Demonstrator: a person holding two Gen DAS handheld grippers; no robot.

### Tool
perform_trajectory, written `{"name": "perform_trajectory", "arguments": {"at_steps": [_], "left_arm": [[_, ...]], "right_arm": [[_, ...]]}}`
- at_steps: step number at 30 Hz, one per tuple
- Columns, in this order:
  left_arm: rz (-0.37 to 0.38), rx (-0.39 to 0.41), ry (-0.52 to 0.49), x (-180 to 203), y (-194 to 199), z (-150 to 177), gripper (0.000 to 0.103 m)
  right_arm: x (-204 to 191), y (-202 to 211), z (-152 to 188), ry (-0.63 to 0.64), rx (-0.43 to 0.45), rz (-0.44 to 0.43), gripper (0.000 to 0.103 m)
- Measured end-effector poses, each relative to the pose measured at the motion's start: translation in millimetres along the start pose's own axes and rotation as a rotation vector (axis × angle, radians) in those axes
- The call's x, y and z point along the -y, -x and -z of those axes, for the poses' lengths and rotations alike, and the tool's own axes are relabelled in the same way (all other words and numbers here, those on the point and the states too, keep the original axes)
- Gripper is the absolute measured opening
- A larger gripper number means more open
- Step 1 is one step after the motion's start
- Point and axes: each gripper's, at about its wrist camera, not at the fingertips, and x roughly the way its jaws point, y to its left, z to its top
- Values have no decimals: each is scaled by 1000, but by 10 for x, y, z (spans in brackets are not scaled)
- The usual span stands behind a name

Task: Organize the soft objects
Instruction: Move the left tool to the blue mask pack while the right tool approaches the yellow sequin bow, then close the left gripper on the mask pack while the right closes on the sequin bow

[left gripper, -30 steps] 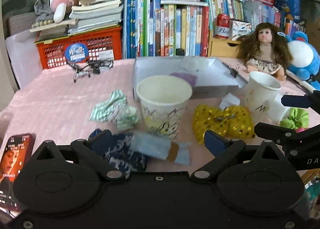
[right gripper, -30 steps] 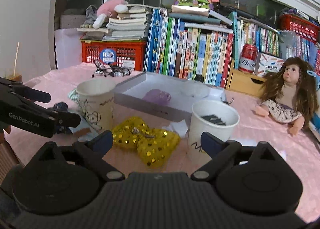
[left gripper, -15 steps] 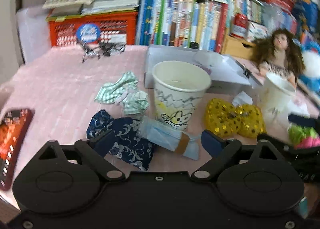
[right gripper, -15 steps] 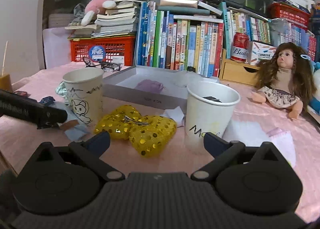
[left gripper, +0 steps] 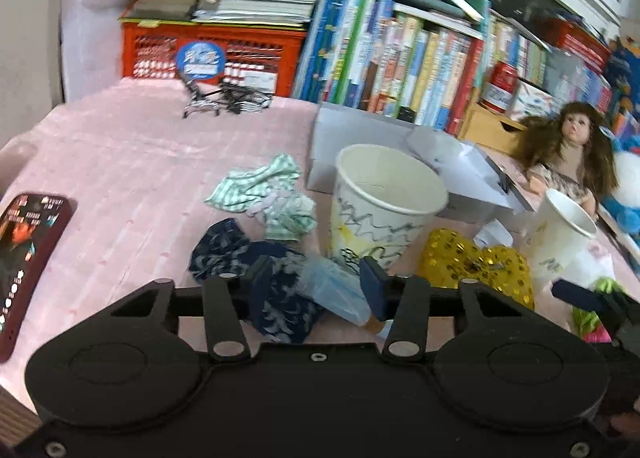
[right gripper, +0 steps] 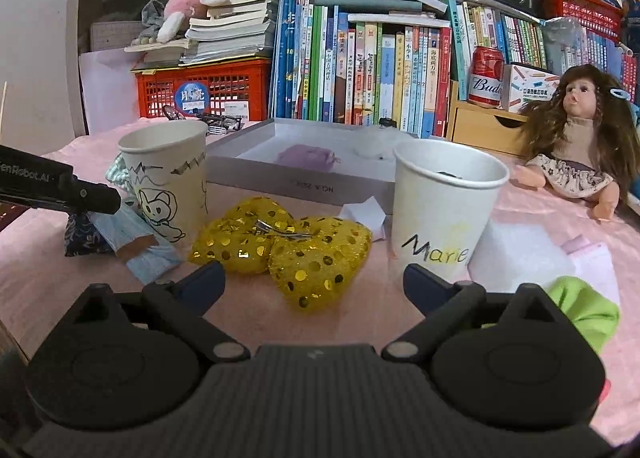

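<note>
My left gripper has its fingers closing around a dark blue patterned cloth bow with a light blue part, which lies on the pink table in front of a drawn-on paper cup. The bow also shows in the right wrist view. A green striped cloth bow lies behind it. A yellow sequin bow lies just ahead of my open, empty right gripper. A green scrunchie lies at its right. The left gripper also shows in the right wrist view.
A paper cup marked Marie stands right of the yellow bow. A grey tray holds a purple soft item behind. A doll sits at the right. A phone lies at the left. Books and a red basket line the back.
My left gripper has moved forward and down over the dark blue bow and its fingers have narrowed around it. The right gripper has dropped slightly toward the yellow bow.
</note>
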Motion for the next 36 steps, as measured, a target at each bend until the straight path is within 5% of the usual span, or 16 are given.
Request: {"name": "perform_trajectory", "arguments": {"at_steps": [13,16,19,30,36], "left_arm": [[33,-35,25,87,-164,-19,40],[44,-48,40,103,-168,-11,14],[38,-46,40,115,-130,8,8],[96,-106,-38,239,-13,145,6],[92,-89,-128,364,72,278,19]], "right_arm": [[-16,-99,-20,-19,-24,-14,90],[-14,-115,-21,-23,-43,-32,73],[-10,-111,-12,-34,-51,-16,48],[88,74,-8,-52,-52,5,36],[159,272,41,-24,-57,47,37]]}}
